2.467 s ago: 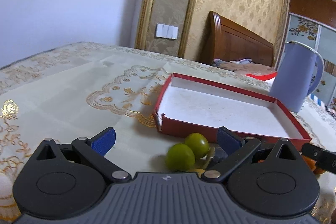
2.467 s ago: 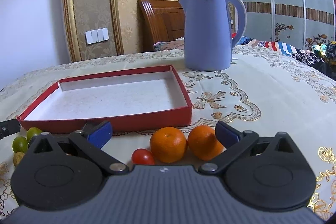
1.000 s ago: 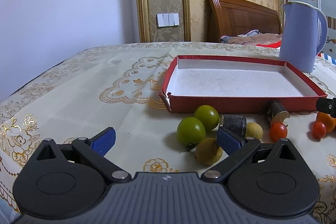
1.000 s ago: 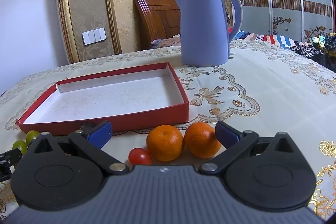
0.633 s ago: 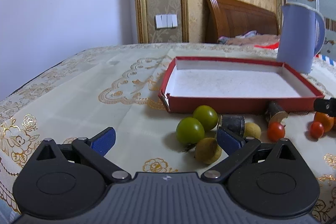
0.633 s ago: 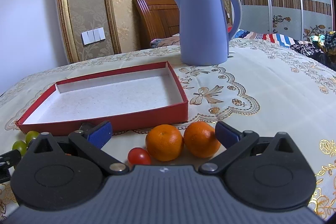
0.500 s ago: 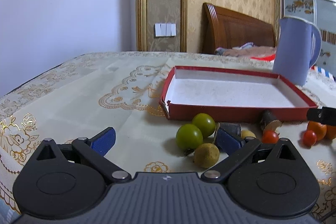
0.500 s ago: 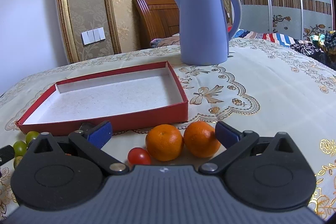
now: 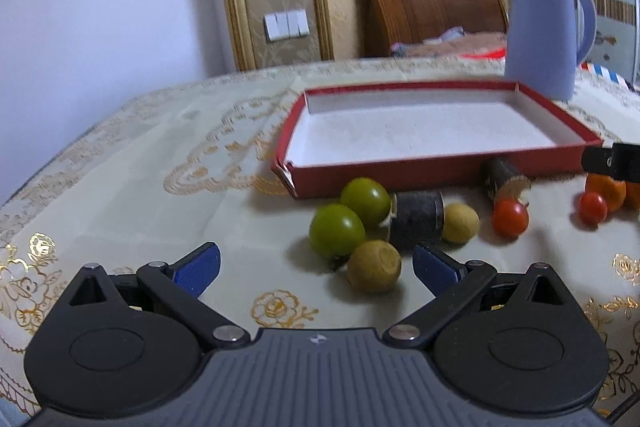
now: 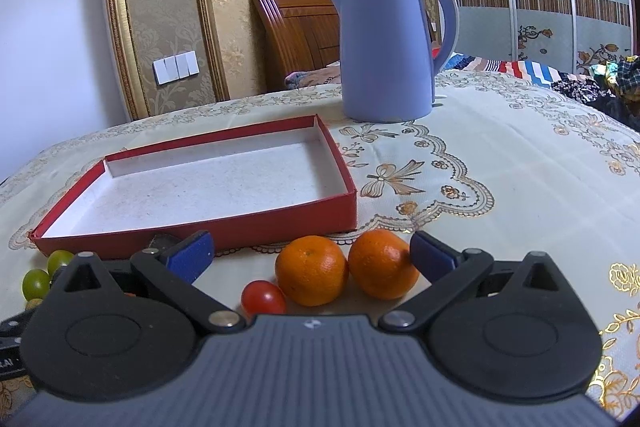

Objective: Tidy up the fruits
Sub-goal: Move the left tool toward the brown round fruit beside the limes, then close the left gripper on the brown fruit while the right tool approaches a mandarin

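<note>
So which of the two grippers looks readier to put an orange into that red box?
Probably the right gripper: both oranges lie between its open fingers, just before the red box. The left gripper, also open, faces the green fruits.

Your way into the red tray [image 10: 256, 227] is clear from above, its white floor bare. Along its near wall, two oranges [image 10: 312, 269], green fruits [image 9: 338, 230] and dark cylinders [image 9: 418, 221] crowd the cloth. The blue kettle [image 10: 386, 47] blocks the far right corner; the table [image 9: 120, 187] left of the tray lies free.
</note>
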Demonstrator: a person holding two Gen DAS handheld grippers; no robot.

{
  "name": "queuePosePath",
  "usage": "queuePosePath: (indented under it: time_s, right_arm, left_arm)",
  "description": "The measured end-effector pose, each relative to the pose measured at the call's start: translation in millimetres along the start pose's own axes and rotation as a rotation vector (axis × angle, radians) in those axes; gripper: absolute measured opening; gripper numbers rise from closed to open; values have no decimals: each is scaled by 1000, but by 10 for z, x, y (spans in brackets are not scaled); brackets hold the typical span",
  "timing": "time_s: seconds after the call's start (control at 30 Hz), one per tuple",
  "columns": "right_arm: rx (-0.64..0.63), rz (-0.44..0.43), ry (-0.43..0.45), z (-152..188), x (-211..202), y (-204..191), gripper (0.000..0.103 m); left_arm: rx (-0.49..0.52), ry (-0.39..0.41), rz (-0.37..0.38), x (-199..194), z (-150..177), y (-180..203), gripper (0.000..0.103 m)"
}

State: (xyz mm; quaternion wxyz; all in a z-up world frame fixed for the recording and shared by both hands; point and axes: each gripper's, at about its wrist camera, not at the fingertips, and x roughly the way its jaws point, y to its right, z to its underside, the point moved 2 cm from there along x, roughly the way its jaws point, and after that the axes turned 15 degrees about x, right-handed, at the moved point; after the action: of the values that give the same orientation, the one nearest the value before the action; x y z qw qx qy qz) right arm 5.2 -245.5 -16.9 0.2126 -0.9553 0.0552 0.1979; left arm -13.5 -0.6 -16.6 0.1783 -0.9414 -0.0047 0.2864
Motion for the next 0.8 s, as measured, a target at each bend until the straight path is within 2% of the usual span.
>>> queuePosePath:
  time_s: [0.23,0.6,0.67,0.73,0.8]
  right_arm:
    - [3,4,-3,-6,10,12,103]
    - [6,6,-3,-10,7,23,103]
    - [6,7,-3,-6,8,26,103]
    - [6,6,-3,-7,7,26,103]
    - [6,7,-3,-4,8,31,103]
  left_arm:
    - [-12,-42,47,70,16,-17,103]
    - [-41,-76,33,130,0,-38,102]
    - [-37,-76,46,127,-1,-30,89]
    - [-44,-66,90,104,4,-29,75]
    - [-43,-61,84,89,2,-3,71]
